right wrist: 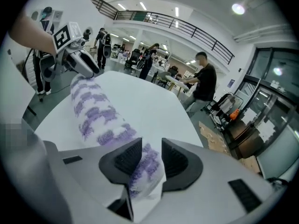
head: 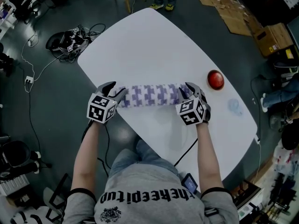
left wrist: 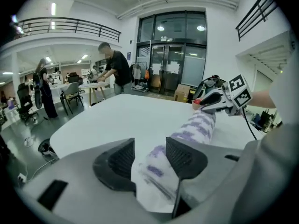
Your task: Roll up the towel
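The white towel with purple marks [head: 149, 95] lies rolled into a log across the near side of the white table [head: 154, 45]. My left gripper [head: 117, 91] is at the roll's left end. In the left gripper view that end of the towel [left wrist: 154, 169] sits between its jaws [left wrist: 149, 155], which stand wide and loose around it. My right gripper [head: 189, 90] is at the right end. In the right gripper view its pads [right wrist: 152, 155] pinch the towel's end [right wrist: 145, 164]. The roll [right wrist: 96, 111] runs from there to the left gripper [right wrist: 86, 64].
A red round object [head: 215, 79] sits on the table to the right of the roll. Cables and gear [head: 70, 40] lie on the floor at left, cardboard [head: 233, 13] at top right. A person [left wrist: 114, 71] stands at another table in the background.
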